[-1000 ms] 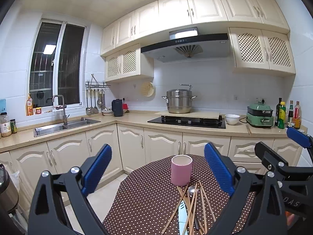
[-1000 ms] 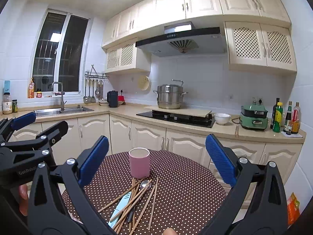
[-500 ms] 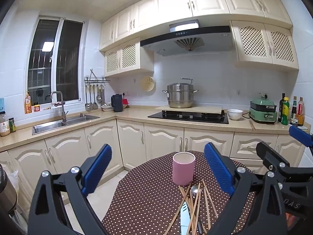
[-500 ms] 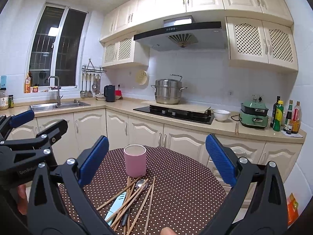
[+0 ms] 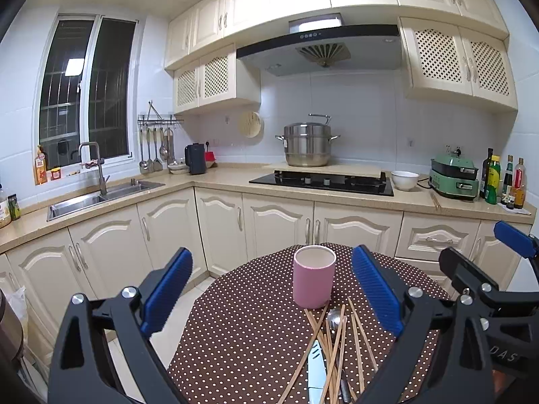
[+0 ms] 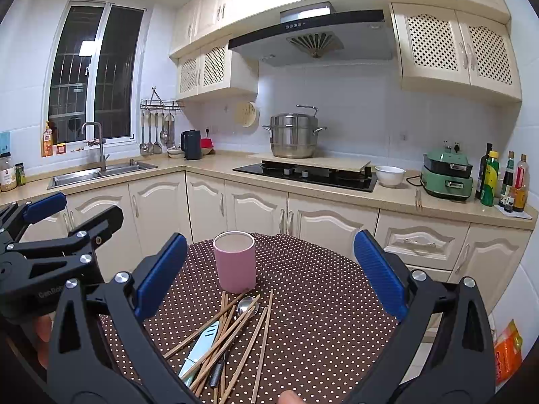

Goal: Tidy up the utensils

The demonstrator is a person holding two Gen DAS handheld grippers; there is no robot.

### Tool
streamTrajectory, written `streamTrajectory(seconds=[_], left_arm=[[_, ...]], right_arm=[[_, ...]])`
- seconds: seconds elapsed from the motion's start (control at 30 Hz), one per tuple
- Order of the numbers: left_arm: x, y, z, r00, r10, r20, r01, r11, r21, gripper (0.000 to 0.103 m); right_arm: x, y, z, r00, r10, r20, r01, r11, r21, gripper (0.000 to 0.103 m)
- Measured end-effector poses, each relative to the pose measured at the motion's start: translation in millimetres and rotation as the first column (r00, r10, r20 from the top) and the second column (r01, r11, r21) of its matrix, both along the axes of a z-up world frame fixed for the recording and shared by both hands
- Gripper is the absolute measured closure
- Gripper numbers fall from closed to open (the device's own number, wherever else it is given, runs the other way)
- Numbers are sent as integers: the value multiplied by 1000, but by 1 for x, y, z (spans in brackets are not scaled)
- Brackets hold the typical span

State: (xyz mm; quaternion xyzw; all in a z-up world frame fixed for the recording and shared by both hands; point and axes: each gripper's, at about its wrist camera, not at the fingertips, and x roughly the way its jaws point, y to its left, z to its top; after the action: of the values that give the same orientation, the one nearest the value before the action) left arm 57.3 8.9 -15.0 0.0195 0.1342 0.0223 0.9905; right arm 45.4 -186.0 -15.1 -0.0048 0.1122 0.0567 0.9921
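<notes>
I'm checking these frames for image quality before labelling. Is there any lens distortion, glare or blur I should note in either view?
Left wrist view: strong fisheye bending of the cabinets, dark vignette at the corners, ceiling light reflected in the window; pink cup and chopsticks sharp. Right wrist view: same curvature and corners, bright strip on the range hood, no motion blur.

**Around the kitchen**

We see a steel steamer pot (image 5: pixel 307 144) on the black hob (image 5: pixel 321 181), under the range hood (image 5: pixel 320 47). A white bowl (image 5: pixel 405 179), a green cooker (image 5: pixel 454 176) and bottles (image 5: pixel 503 181) line the right of the counter. At left sit the sink (image 5: pixel 101 195), a black kettle (image 5: pixel 195 159) and hanging ladles (image 5: pixel 156 149).
</notes>
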Motion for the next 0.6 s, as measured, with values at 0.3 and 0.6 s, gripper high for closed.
streamTrajectory(seconds=[0.3, 0.6], left_arm=[[21, -5, -14, 998, -6, -59, 7, 1000, 16, 9], [82, 8, -56, 927, -153, -343, 126, 987, -99, 9]], right_arm=[[18, -4, -14, 998, -5, -63, 5, 1000, 4, 6], [54, -9, -45, 973, -9, -233, 13, 1000, 18, 6]])
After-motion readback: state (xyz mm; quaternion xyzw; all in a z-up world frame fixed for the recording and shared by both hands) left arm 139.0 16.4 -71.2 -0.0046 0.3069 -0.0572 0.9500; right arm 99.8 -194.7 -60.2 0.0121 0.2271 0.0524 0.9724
